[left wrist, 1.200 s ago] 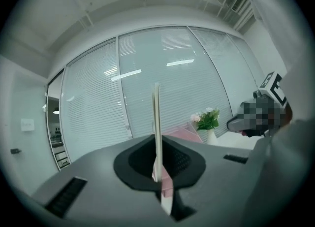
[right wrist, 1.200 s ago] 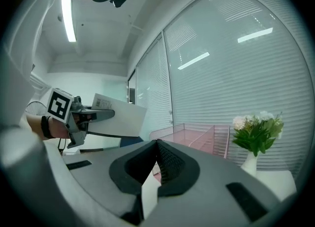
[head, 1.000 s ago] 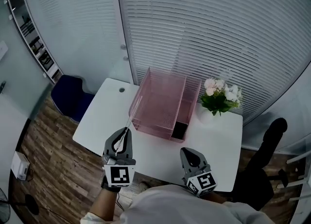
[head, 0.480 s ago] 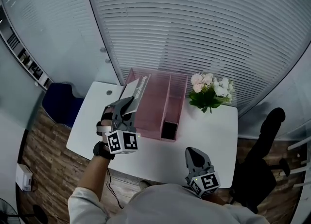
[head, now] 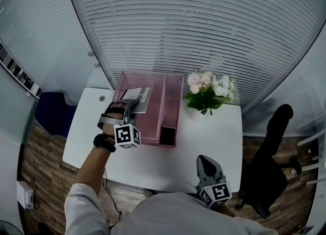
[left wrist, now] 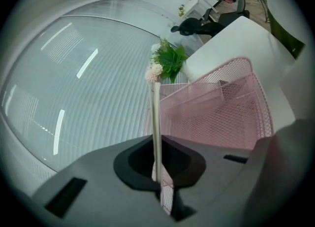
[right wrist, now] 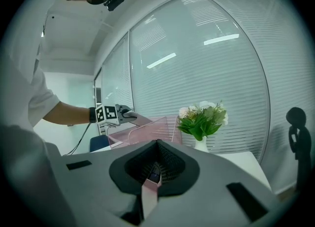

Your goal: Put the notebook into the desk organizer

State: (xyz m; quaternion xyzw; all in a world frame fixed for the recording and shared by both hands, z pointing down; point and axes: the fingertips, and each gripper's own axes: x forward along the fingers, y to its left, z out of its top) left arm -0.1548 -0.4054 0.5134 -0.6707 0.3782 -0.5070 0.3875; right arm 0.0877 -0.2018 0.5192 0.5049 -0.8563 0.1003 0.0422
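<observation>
The head view shows the left gripper (head: 131,107) holding the notebook (head: 140,95) tilted over the pink desk organizer's (head: 151,131) left compartment. Its own view shows the jaws pinching the notebook edge-on. The right gripper (right wrist: 149,184) seems pressed together, empty.

Notebook (left wrist: 156,122), seemingly edge-on, in left gripper (left wrist: 158,184)

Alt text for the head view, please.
The left gripper, shut on a thin notebook, holds it over the left compartment of a pink mesh desk organizer on a white table. Flowers stand beside it; the right gripper hangs near the front edge.
</observation>
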